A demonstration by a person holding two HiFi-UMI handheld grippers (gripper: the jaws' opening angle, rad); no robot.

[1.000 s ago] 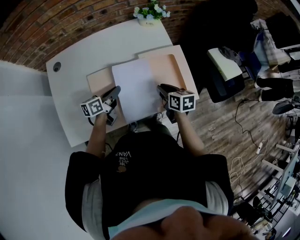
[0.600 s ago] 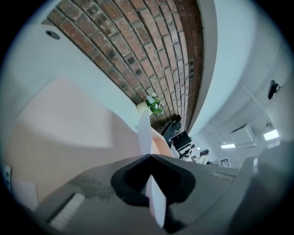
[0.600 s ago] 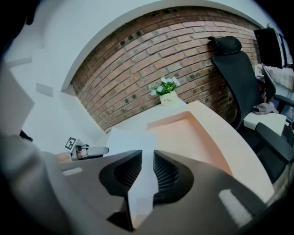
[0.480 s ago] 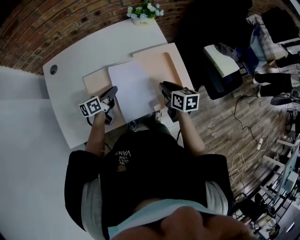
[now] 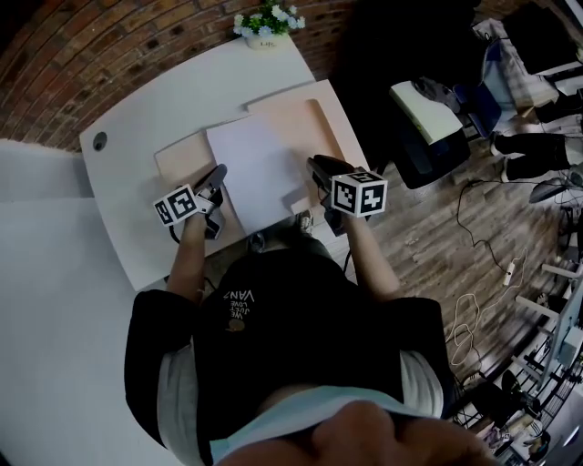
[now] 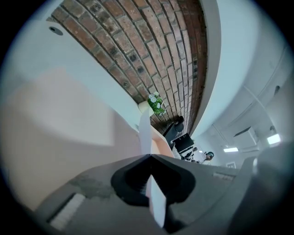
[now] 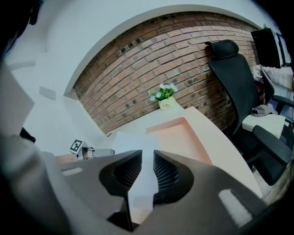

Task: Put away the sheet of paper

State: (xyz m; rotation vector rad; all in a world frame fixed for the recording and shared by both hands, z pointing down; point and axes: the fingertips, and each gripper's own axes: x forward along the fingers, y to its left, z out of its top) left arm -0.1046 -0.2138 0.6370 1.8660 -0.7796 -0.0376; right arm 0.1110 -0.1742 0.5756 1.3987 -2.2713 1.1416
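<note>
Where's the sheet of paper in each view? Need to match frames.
Head view: sheet of paper upper centre, over the peach folder.
Left gripper view: edge-on white strip, bottom centre, pinched in the shut jaws.
Right gripper view: lower centre, passing between the jaws.
Shared landmark: flower pot by the brick wall.

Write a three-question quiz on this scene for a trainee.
1. True or false: the left gripper is shut on the sheet of paper.
2. What lies under the sheet? A. a peach folder B. a laptop C. a tray
3. Fill in: at the far edge of the white desk stands a small pot of ____.
Key: 1 true; 2 A; 3 flowers.
</note>
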